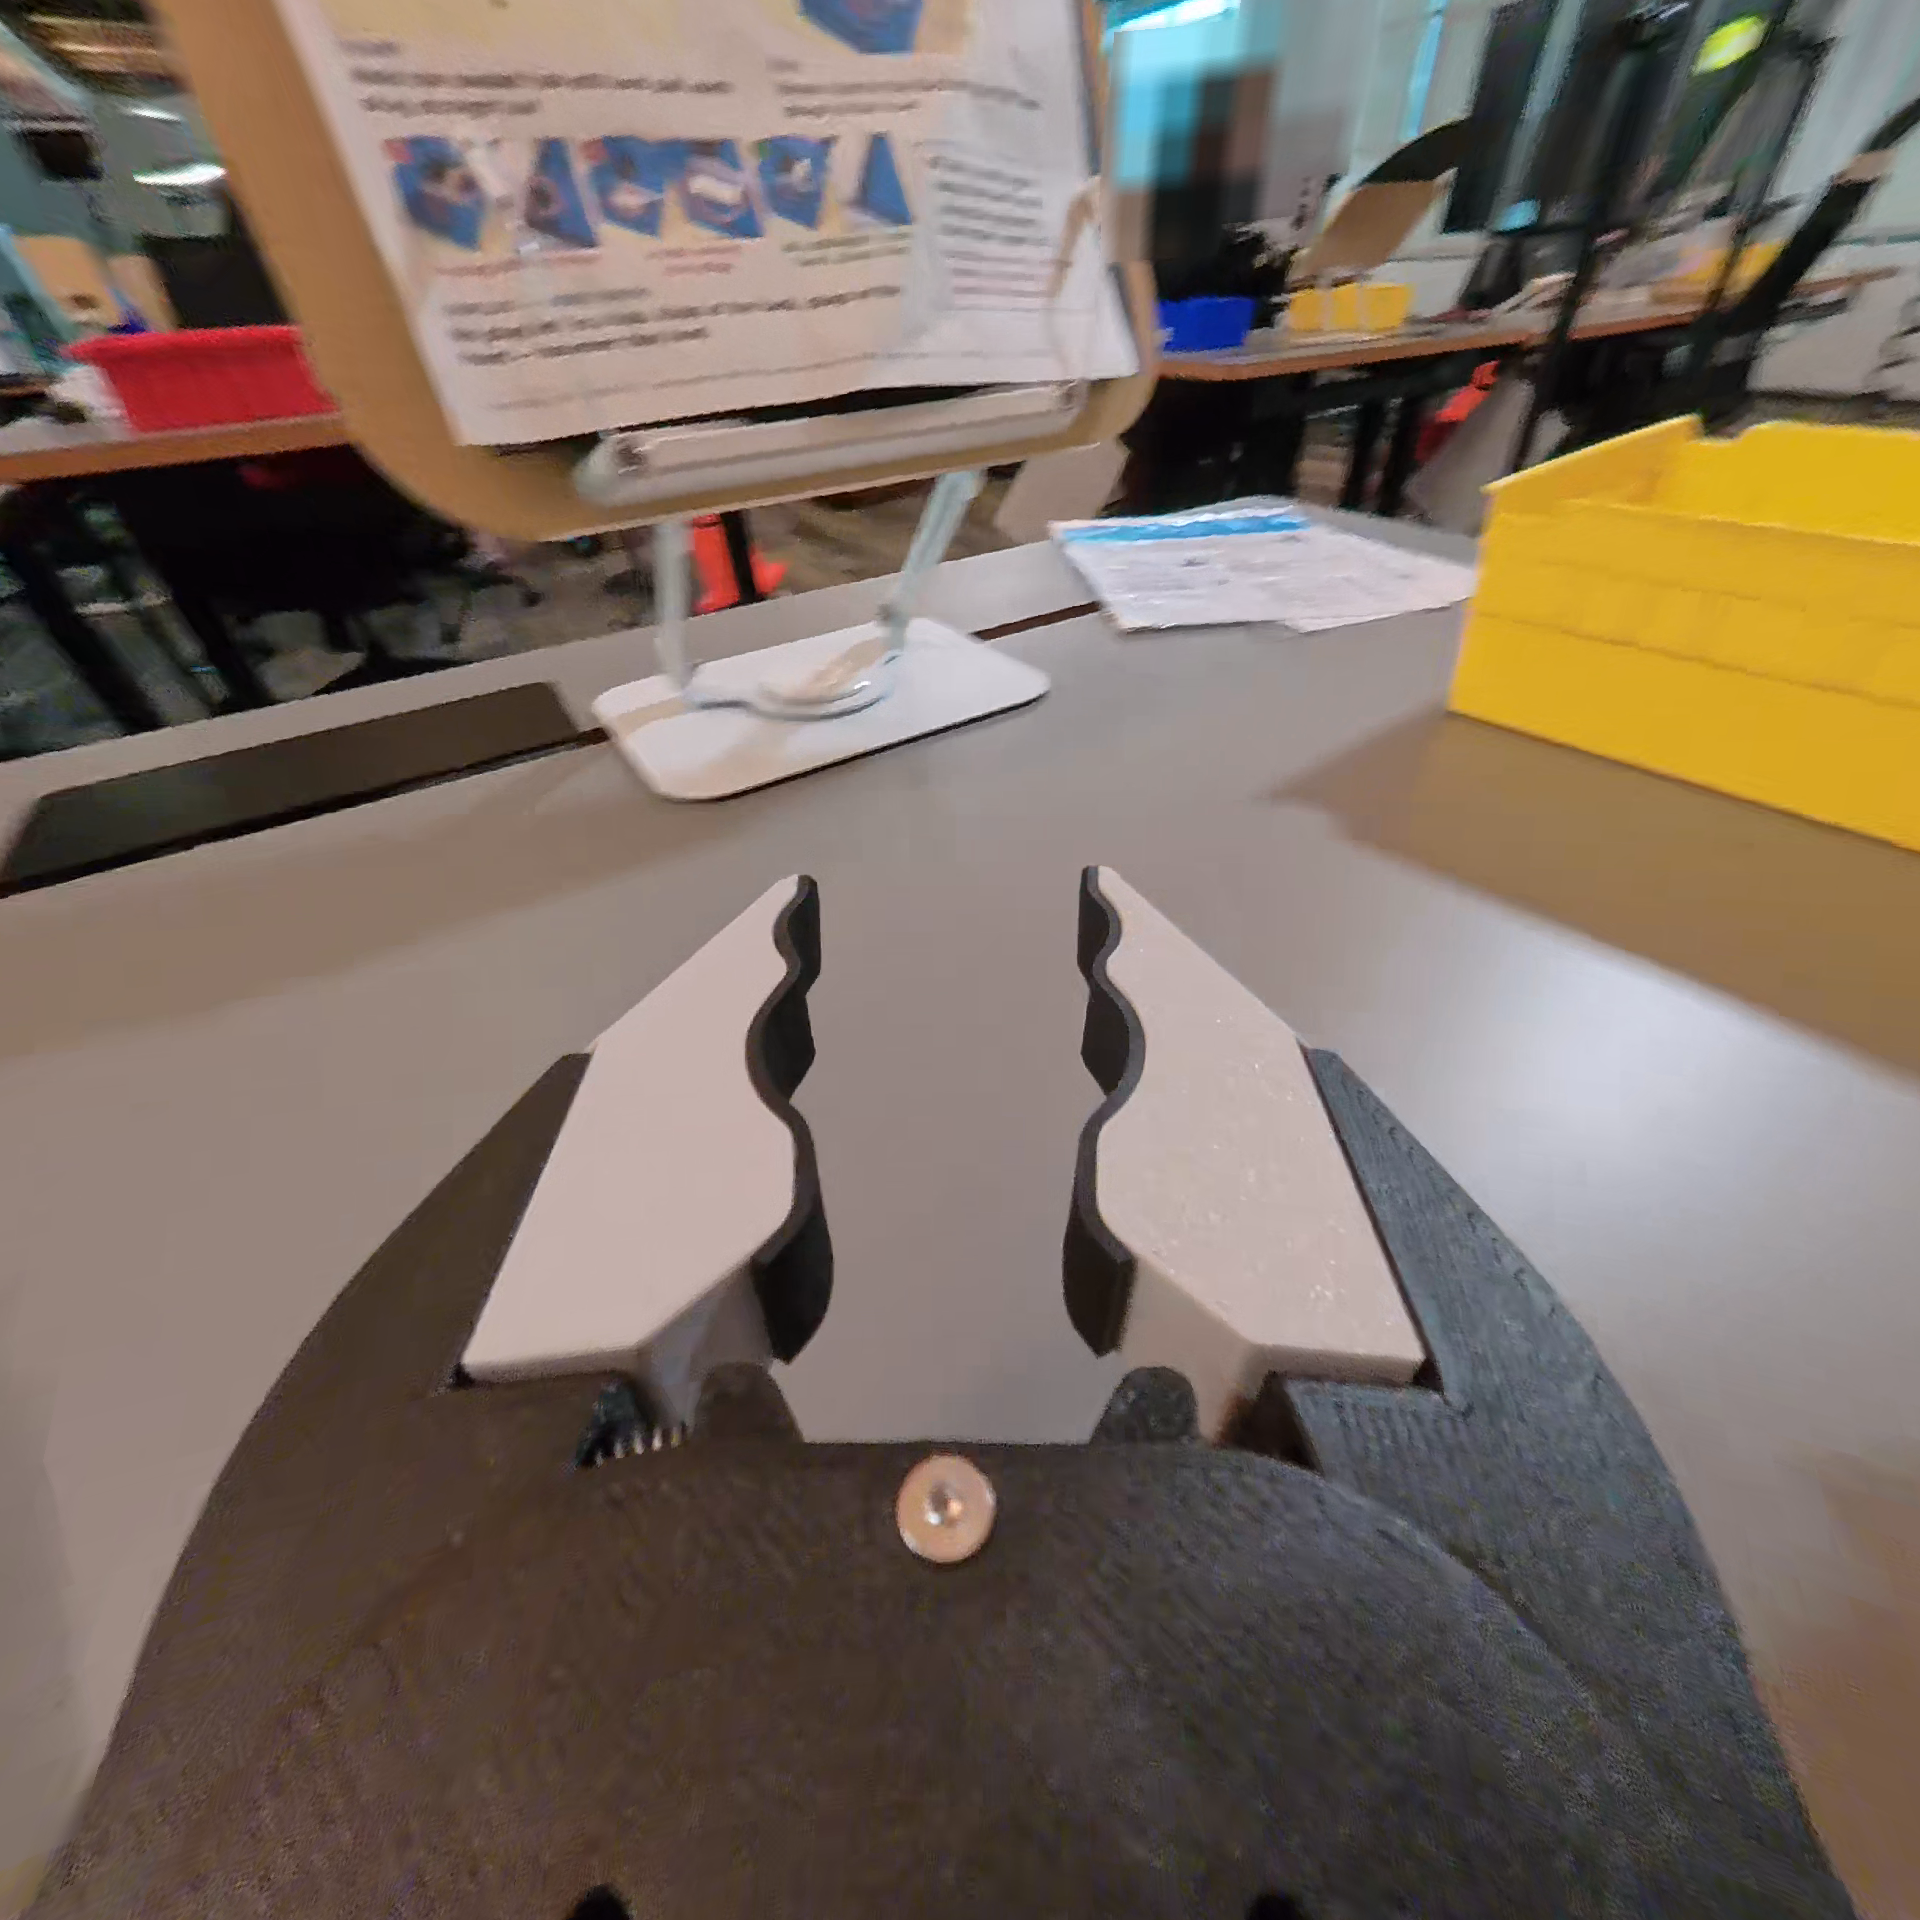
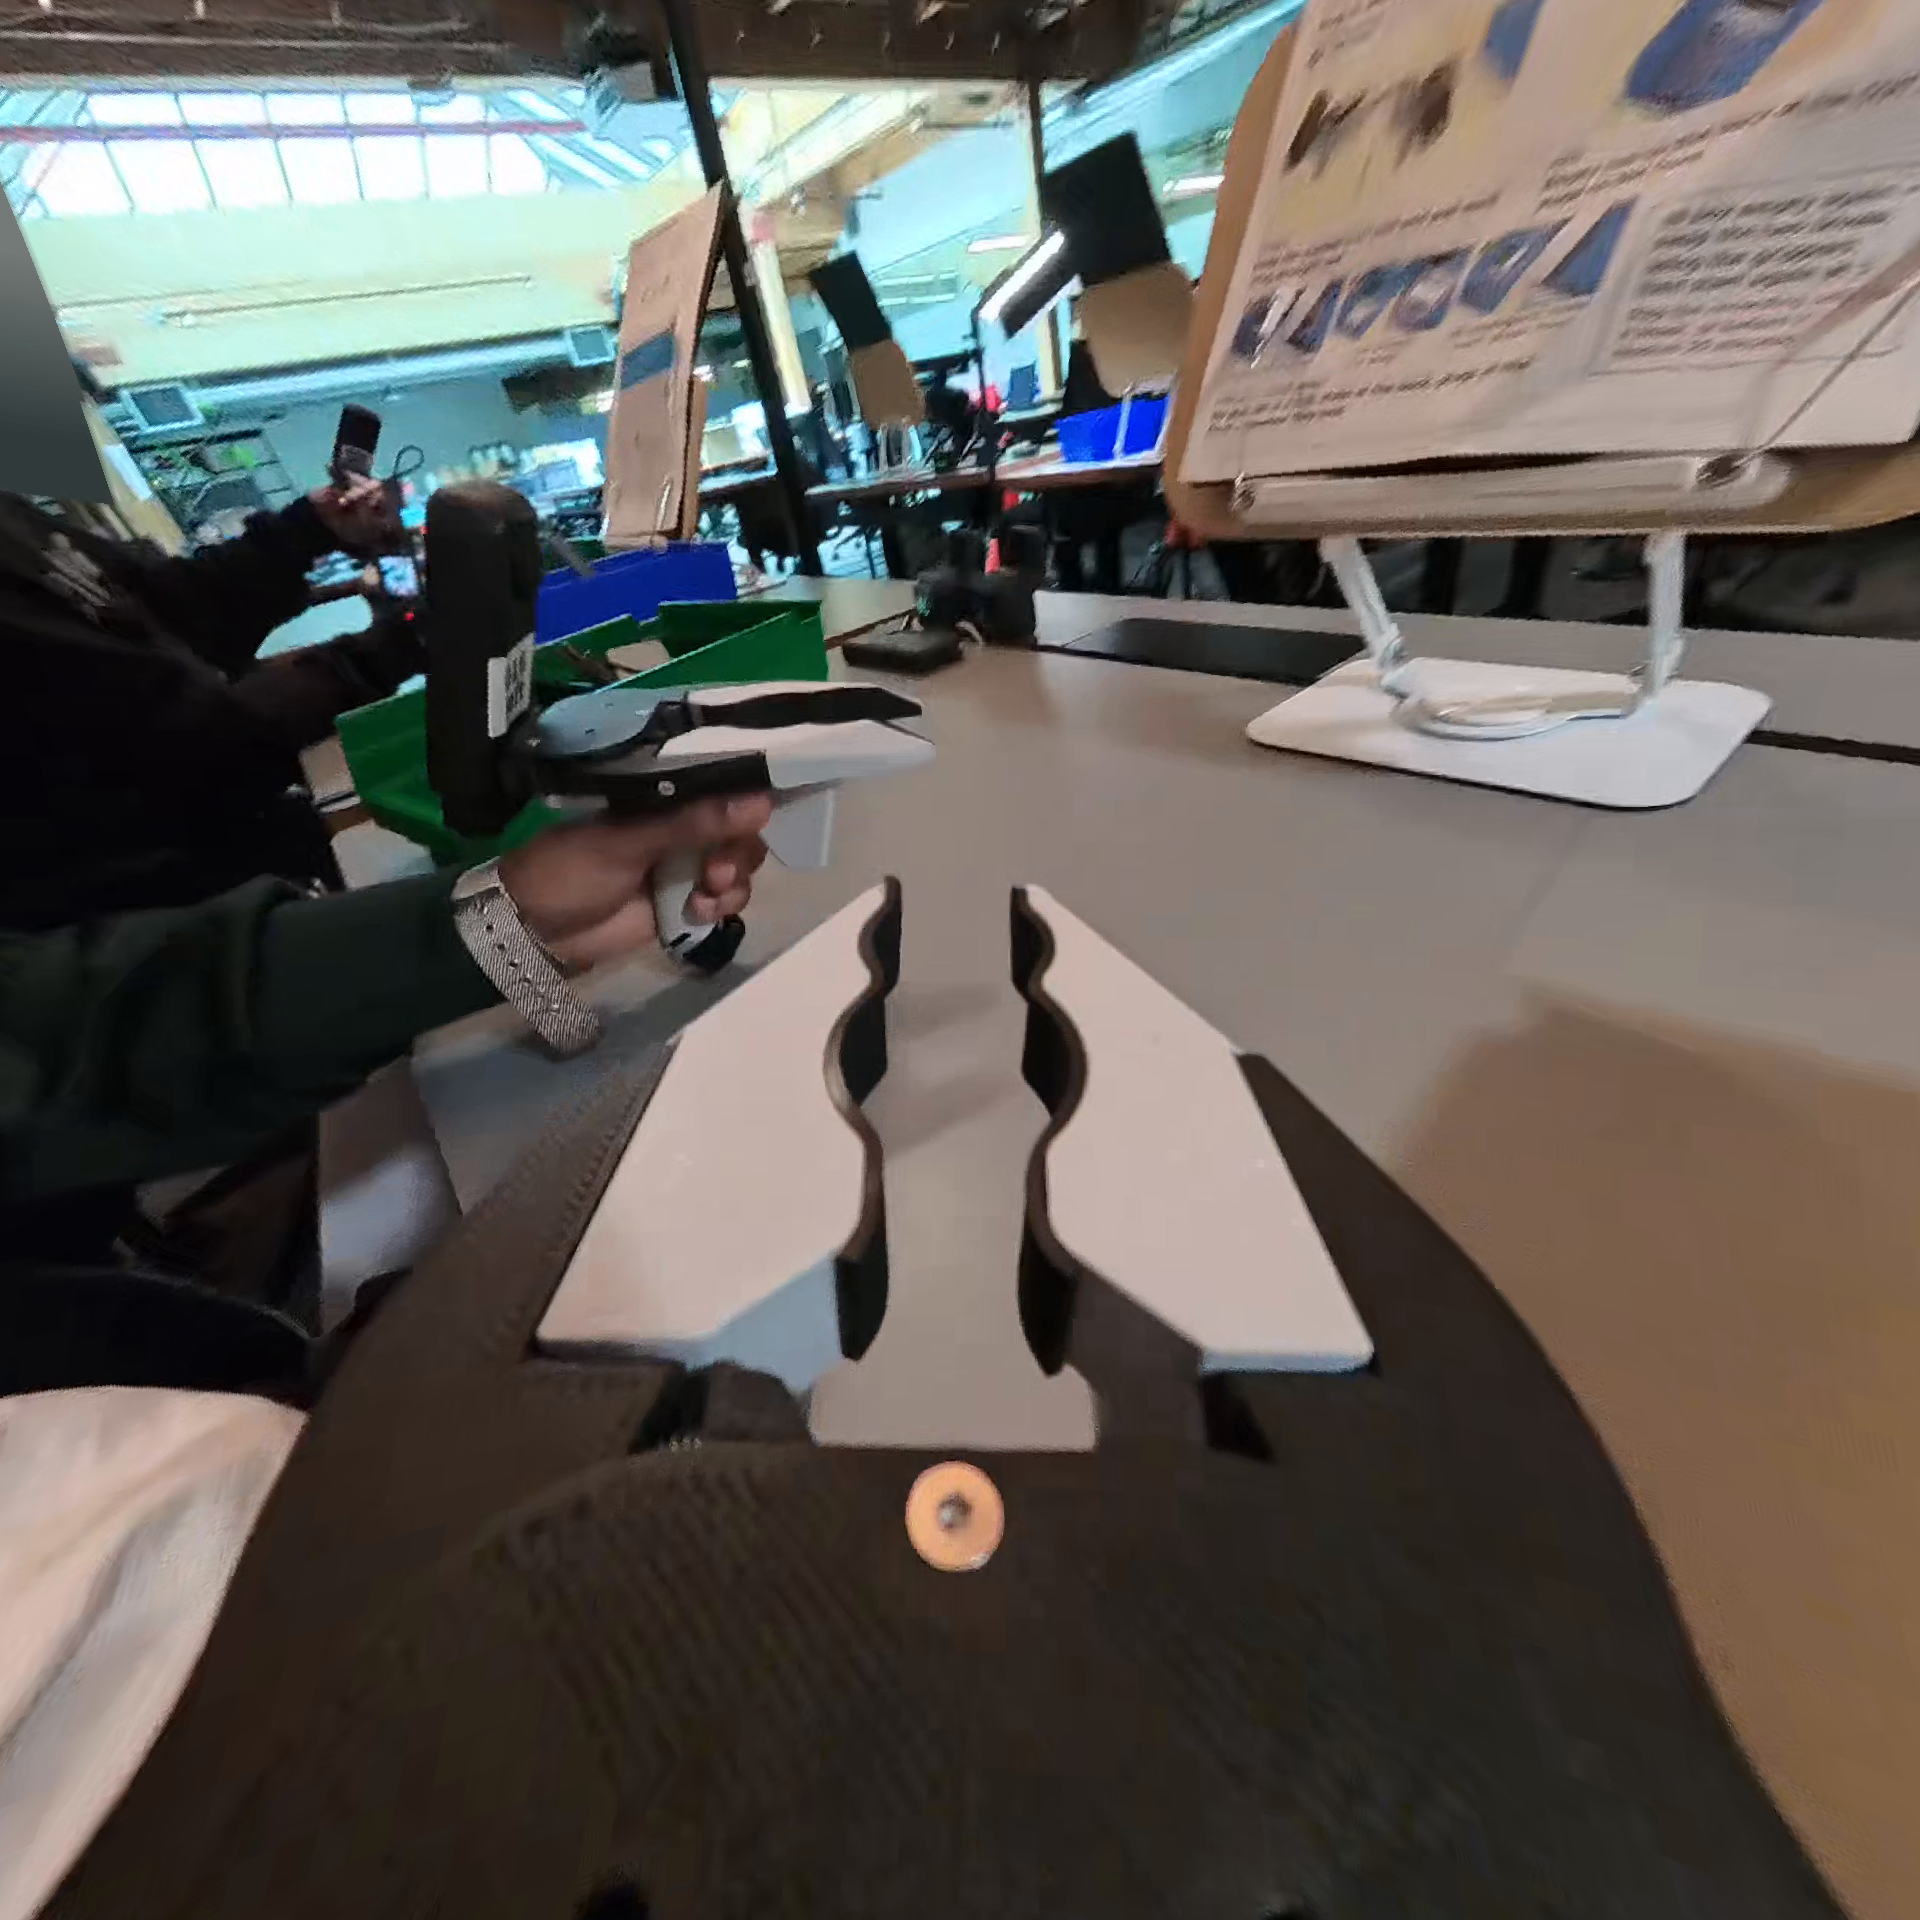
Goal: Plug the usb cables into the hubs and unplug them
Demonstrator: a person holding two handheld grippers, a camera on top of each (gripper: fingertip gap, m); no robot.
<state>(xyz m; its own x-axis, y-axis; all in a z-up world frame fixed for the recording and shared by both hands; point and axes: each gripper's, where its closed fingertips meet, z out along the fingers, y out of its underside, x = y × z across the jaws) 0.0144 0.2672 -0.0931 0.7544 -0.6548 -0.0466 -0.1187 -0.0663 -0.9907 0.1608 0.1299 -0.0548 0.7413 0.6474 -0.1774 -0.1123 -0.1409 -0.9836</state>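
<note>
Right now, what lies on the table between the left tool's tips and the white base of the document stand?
Nothing: in the left wrist view, only bare grey table separates the open left tool from the stand's white base.

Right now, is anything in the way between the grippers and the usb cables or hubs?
I cannot say, because no usb cable or hub shows in either view. The left gripper and right gripper are both open and empty over bare grey table. Ahead stand only a white document stand and a yellow bin.
</note>
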